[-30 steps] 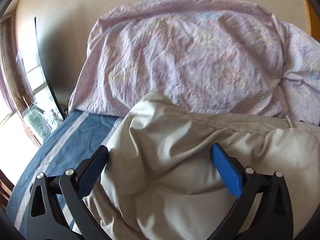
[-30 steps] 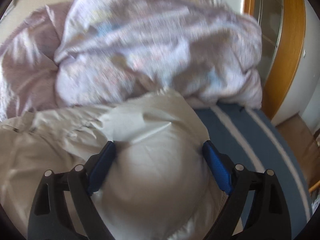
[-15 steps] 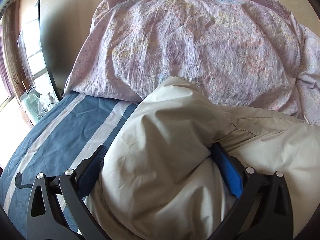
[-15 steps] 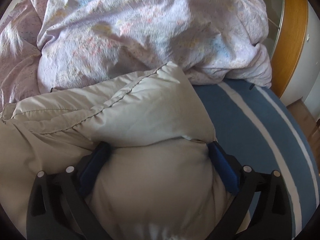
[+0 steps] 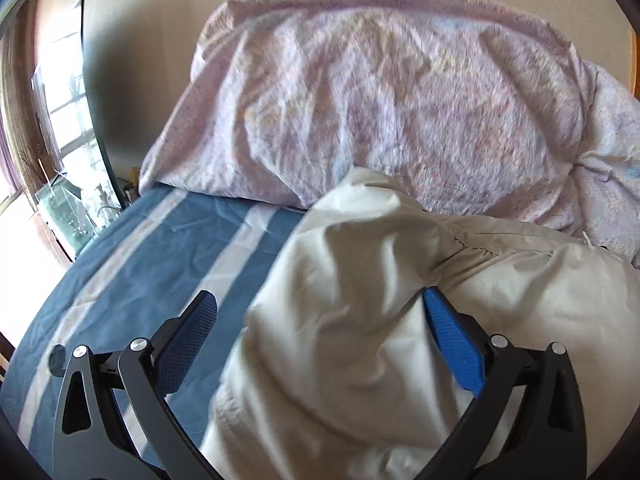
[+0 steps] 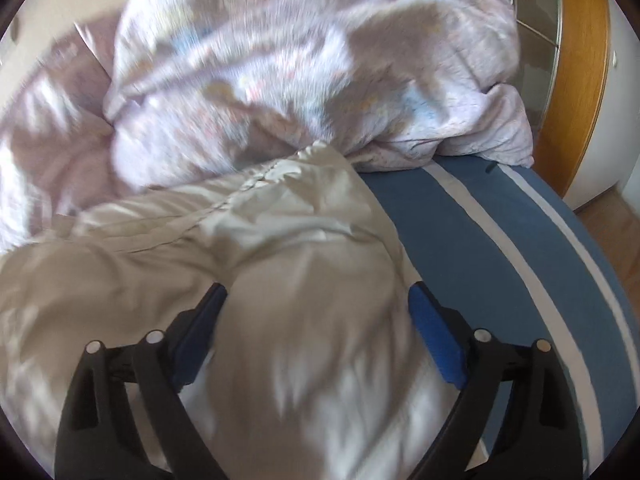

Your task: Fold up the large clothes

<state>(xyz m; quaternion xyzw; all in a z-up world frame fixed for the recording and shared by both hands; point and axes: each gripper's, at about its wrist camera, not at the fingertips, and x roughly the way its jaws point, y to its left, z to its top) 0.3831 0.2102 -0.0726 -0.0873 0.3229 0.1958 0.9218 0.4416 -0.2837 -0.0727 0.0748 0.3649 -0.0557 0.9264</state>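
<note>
Blue bedding with pale stripes (image 5: 168, 248) covers the bed that carries everything, and a plain beige wall (image 5: 152, 12) rises behind its head. Across the head end lies a big rumpled duvet (image 5: 380, 92) in a lilac print, heaped high and reaching almost from one side edge to the other. Beyond the bed's left edge stands a window (image 5: 60, 92) with bright daylight in it and what looks like a glass tank below, too blurred to say more. Past the right edge, in the right wrist view, there is a wooden door frame (image 6: 580, 80) and a strip of wooden floor.

A bulky cream padded garment (image 5: 360, 320) sits in the middle of the bed, its far end touching the foot of the duvet heap. It is puffed up and creased, with a stitched seam running across it.

Left gripper (image 5: 316, 334) is spread wide: its right blue pad is pressed into a fold of the garment, while the left pad stands free over the striped sheet, just beside the cloth. The garment bulges between the fingers without being pinched.

Right gripper (image 6: 318, 322) is equally wide, with a thick mound of the same garment (image 6: 304, 300) filling the gap; both blue pads sit against the cloth at its sides. This view is smeared by motion, so finer contact cannot be told. To its right the striped sheet (image 6: 500, 260) runs bare towards the bed's right edge.
</note>
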